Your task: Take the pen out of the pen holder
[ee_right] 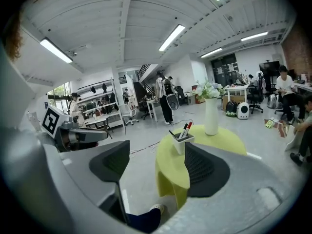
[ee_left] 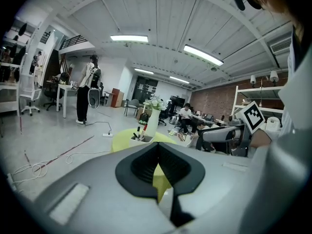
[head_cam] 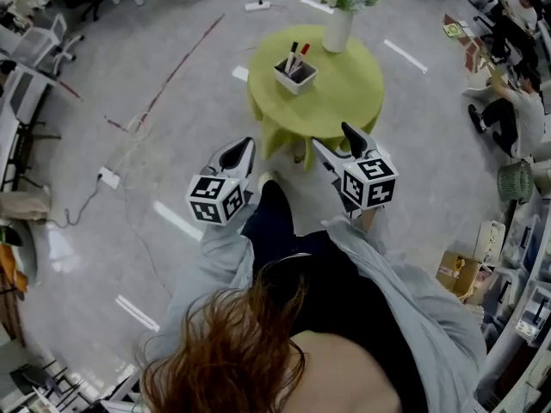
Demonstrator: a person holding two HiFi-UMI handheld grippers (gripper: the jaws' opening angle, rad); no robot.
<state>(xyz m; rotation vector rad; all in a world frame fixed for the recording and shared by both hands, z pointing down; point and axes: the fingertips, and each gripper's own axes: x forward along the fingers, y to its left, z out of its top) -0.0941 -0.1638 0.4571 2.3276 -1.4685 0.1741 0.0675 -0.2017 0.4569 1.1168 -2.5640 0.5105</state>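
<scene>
— Where are we with this one?
— Right at the start, by the look of it. The pen holder (head_cam: 294,77) stands on the round green table (head_cam: 353,101), a little left of its middle, with the vase (head_cam: 337,31) of flowers beyond it at the far edge
— And the pens?
— Both are inside, leaning out of the top: a black-capped pen (head_cam: 292,57) and a red-capped pen (head_cam: 302,54). Nothing is out
— What about the tongs?
— The left tongs (ee_left: 157,149) are clenched, jaws pressed together with nothing between them. The right tongs (ee_right: 156,152) are released, jaws wide apart. Through the gap you see only the table and the pen holder, well beyond
— So nothing's being touched?
— Correct. Both tongs hang over the floor on the near side of the table, short of its near edge and well apart from the pen holder
— What's left, then?
— The lot, I'd judge: reach in over the near edge, close on one pen above the holder's rim, and lift it up until it's clear. The right tongs look the readier for it with the jaws already apart, though that's only my guess
</scene>
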